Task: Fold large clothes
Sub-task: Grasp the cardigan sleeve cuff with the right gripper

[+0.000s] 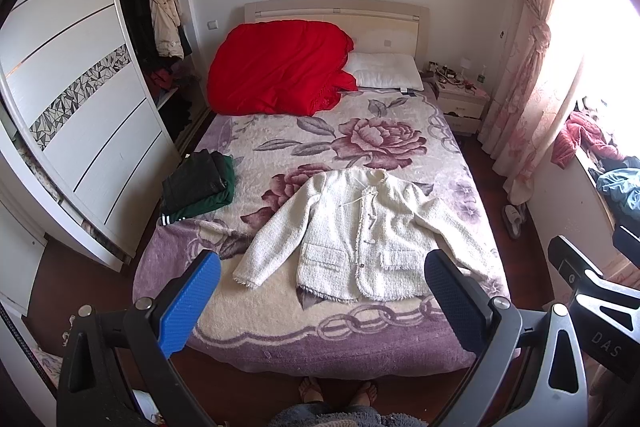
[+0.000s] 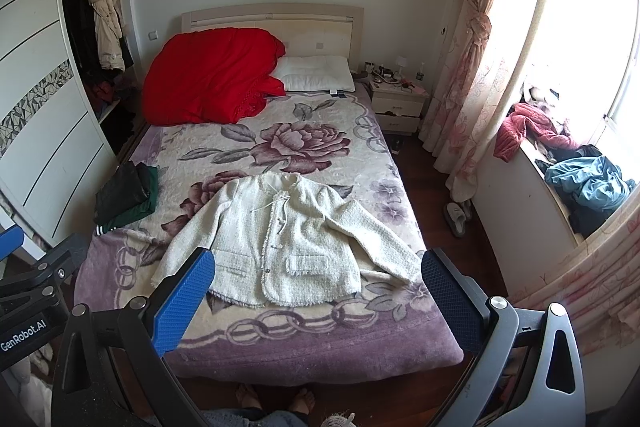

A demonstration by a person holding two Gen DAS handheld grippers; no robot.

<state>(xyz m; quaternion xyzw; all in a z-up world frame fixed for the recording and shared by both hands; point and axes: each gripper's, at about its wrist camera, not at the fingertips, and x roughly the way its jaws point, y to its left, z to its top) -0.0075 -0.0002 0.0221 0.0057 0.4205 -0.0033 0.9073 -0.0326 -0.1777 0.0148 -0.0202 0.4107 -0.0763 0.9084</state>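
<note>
Above the foot of the bed: both pairs of tongs hang in the air, touching nothing.
Left tongs (image 1: pixel 322 297): blue pads spread wide apart, nothing between them.
Right tongs (image 2: pixel 318 297): also spread wide, nothing held.
White jacket (image 1: pixel 362 233): lies flat and front-up on the bed, near its foot end, both sleeves angled outward, hem toward the foot.
Bed (image 1: pixel 320 343): covered by a purple-and-cream blanket with a large rose pattern.
Folded clothes (image 1: pixel 198 187): a dark piece stacked on a green one, at the bed's left edge, apart from the jacket.
Red quilt (image 1: pixel 276 69): heaped at the head of the bed, left side.
Pillow (image 1: pixel 386 71): at the head of the bed, touching the quilt's right side.
Nightstand (image 1: pixel 460 101): just right of the bed's head, cluttered top.
</note>
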